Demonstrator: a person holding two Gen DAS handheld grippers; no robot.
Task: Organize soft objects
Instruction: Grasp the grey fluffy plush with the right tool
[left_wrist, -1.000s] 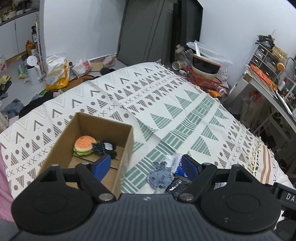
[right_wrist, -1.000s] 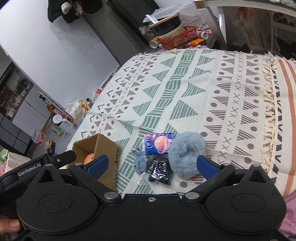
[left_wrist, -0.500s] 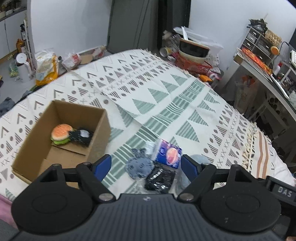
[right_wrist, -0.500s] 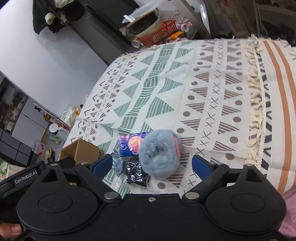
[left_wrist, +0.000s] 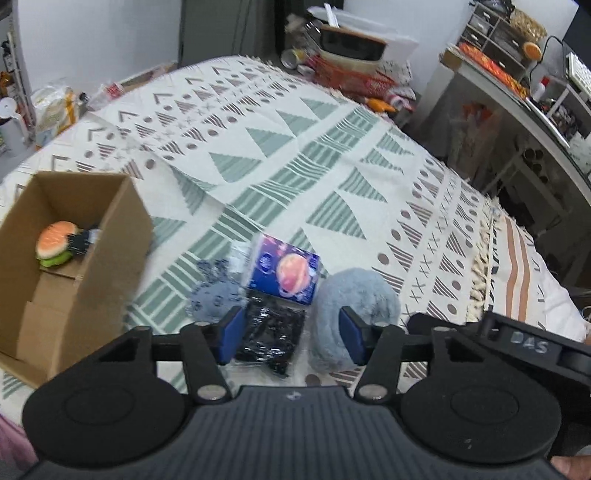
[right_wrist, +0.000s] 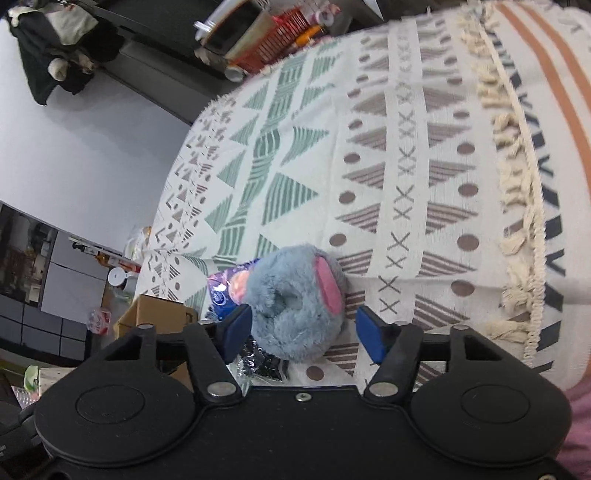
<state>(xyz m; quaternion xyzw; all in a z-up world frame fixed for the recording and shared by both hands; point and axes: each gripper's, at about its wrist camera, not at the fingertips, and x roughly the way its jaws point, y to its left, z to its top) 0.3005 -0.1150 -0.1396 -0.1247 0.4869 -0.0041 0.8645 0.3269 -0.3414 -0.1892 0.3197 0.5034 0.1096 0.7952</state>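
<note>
Both grippers' jaws stand open; right gripper straddling the grey plush risks snagging the adjacent black packet.

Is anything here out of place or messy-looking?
Mostly the loose pile: a grey plush toy, a blue packet and a black bag lie bunched on the blanket, outside the cardboard box, which holds a burger toy.

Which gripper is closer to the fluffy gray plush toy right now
Right. The right gripper is open with the gray plush between its fingers; the left gripper sits beside it, over the black packet.
</note>
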